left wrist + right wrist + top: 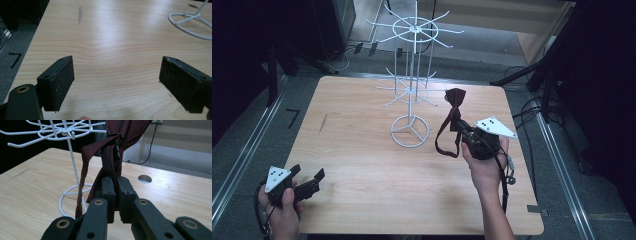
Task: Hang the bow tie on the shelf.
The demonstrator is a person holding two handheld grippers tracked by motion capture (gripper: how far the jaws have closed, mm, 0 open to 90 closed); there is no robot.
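Observation:
A dark red bow tie (455, 98) with a looped neck strap (443, 142) hangs in the air right of the white wire rack (411, 90). My right gripper (460, 125) is shut on the strap just below the bow, lifted off the table. In the right gripper view the jaws pinch the maroon fabric (110, 167), with the rack's hooks (56, 130) to the left. My left gripper (307, 176) rests at the table's near left corner. Its pads (60, 80) stand wide apart over bare wood with nothing between them.
The rack's round base (410, 131) sits mid-table, with two tiers of hooks above it. The wooden table (362, 165) has a small hole near its right side (144, 178). Cables and dark stands (537, 75) lie on the floor beyond the right edge.

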